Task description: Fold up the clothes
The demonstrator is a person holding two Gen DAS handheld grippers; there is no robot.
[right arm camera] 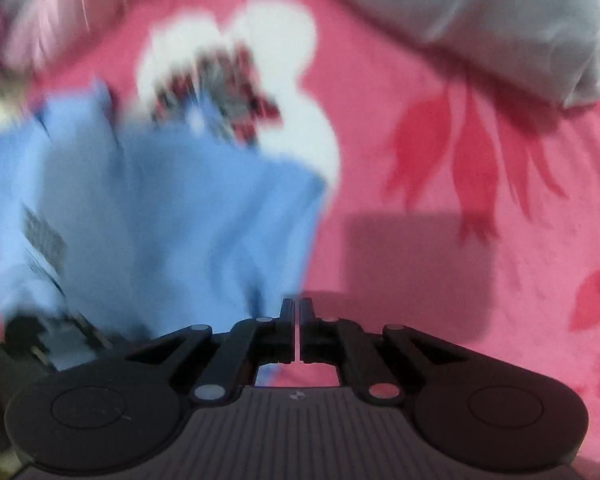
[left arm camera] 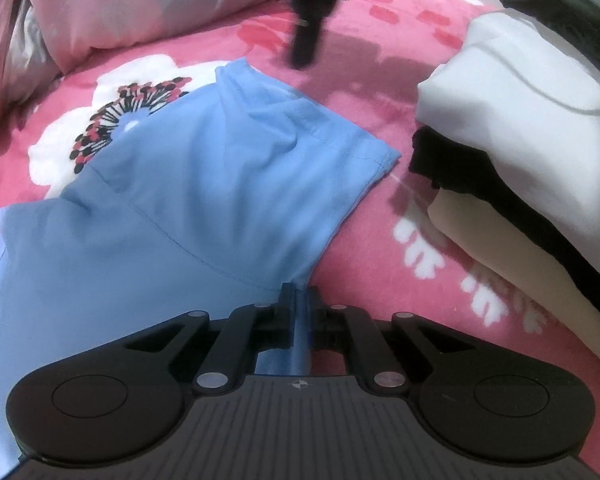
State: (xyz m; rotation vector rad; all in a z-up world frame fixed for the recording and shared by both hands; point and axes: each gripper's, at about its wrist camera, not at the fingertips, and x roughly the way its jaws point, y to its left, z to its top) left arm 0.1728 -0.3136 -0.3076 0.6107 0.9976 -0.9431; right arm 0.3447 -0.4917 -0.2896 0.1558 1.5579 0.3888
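**Blue garment on flowered bed cover, both tongs closed**

Blue garment (left arm camera: pixel 188 200): lay spread and creased on the pink flowered bed cover (left arm camera: pixel 380 92); one sleeve (left arm camera: pixel 320 140) reached out toward the folded stack.

Left tongs (left arm camera: pixel 299 294): jaws together, clamped on a fold of the blue garment at its near edge; blue cloth showed in the narrow slot between the jaws.

Right tongs (right arm camera: pixel 298 304): jaws together, a thin bright slit between them; whether any cloth was pinched could not be told (the right wrist view was heavily blurred); the blue garment (right arm camera: pixel 160 220) rose bunched just left of the tips, pink cover (right arm camera: pixel 440 140) to the right.

Folded stack (left arm camera: pixel 520 120): white piece on top, black layer (left arm camera: pixel 452 164) under it, cream layer (left arm camera: pixel 500 248) lowest; well apart from the sleeve.

Pink and grey quilt (left arm camera: pixel 120 8): heaped along the far edge of the bed.

Dark object (left arm camera: pixel 308 32): blurred, hung above the cover beyond the sleeve.
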